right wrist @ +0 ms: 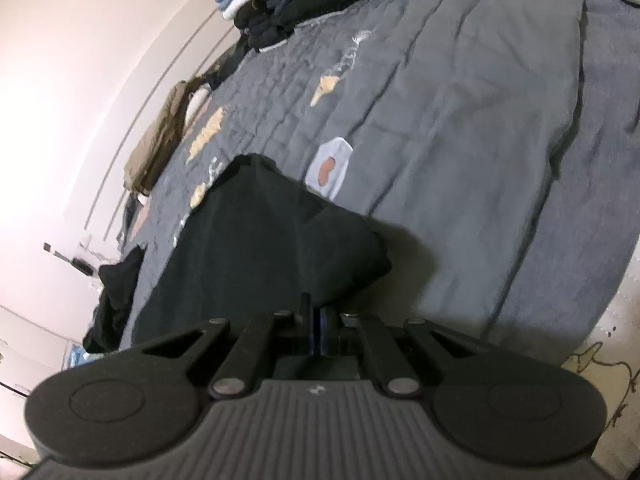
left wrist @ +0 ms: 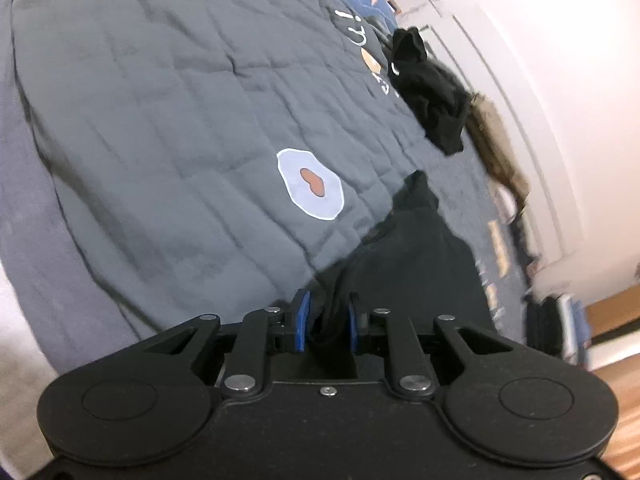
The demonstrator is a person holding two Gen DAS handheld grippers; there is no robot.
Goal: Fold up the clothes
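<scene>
Left gripper (left wrist: 326,318) and right gripper (right wrist: 316,326) each pinch the soft, matte black cloth garment (right wrist: 256,248), draped limp over the grey quilted bedspread (right wrist: 460,120).

Soft, even indoor light fills both views. The pale wall (right wrist: 60,80) glares almost white in the right wrist view. The black garment (right wrist: 260,248) casts a soft shadow on the grey quilt (right wrist: 460,140). Fisheye bending curves every edge, corners go dark, and motion blur smears the right side of the left wrist view.
</scene>
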